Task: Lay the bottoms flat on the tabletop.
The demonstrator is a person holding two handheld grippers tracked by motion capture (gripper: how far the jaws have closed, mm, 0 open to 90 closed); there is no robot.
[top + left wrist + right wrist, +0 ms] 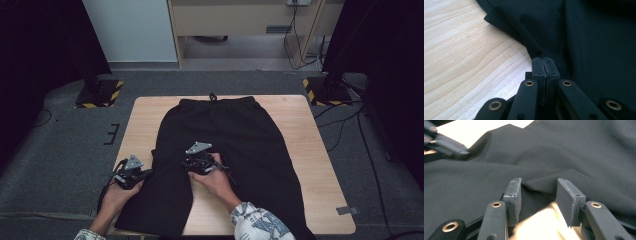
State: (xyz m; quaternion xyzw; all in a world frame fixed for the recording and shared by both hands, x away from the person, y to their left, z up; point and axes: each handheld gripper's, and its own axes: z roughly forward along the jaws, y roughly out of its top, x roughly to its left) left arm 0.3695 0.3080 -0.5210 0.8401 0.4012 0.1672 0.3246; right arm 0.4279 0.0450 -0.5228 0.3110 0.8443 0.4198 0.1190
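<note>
The trousers [225,150] lie flat on the tabletop [300,150], waistband far and legs near, and the likely slip is at the inner edge of the left leg — the right hand-held gripper [192,165] has its jaws spread with cloth only between them, unpinched, so a pull from the left could drag the leg out unevenly and bunch it. The left hand-held gripper [145,173] sits low at that leg's outer edge, jaws pressed together on a fold of fabric [534,50] — both forearms reach in from the near side.
</note>
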